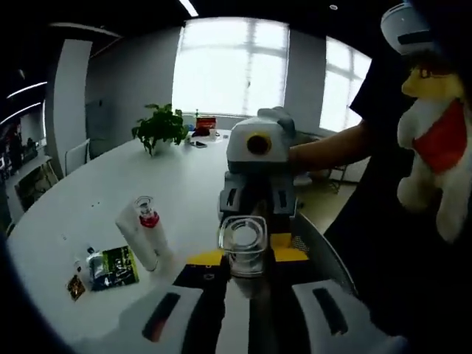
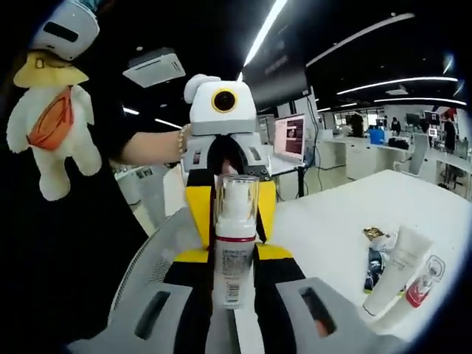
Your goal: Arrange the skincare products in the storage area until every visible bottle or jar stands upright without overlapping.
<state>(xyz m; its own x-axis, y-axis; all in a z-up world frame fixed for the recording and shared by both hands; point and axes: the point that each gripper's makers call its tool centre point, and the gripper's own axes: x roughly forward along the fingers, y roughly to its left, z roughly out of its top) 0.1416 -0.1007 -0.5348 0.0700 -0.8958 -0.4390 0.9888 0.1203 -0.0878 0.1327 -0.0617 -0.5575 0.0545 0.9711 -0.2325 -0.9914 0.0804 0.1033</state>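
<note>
A clear-capped pump bottle (image 2: 235, 240) is held upright between the two grippers over a black-and-yellow tray (image 2: 198, 214), its long axis vertical. The right gripper (image 2: 236, 313) appears clamped low on the body, though contact is partly hidden; the left gripper (image 1: 243, 313) stands wide. A white tube (image 1: 139, 234) lies on the white table (image 1: 88, 199), left of the left gripper and thus nearer it.

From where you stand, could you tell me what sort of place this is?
Probably an open-plan office: a long white table by a big bright window, a potted green plant, and desks with lit computer monitors under strip ceiling lights.
</note>
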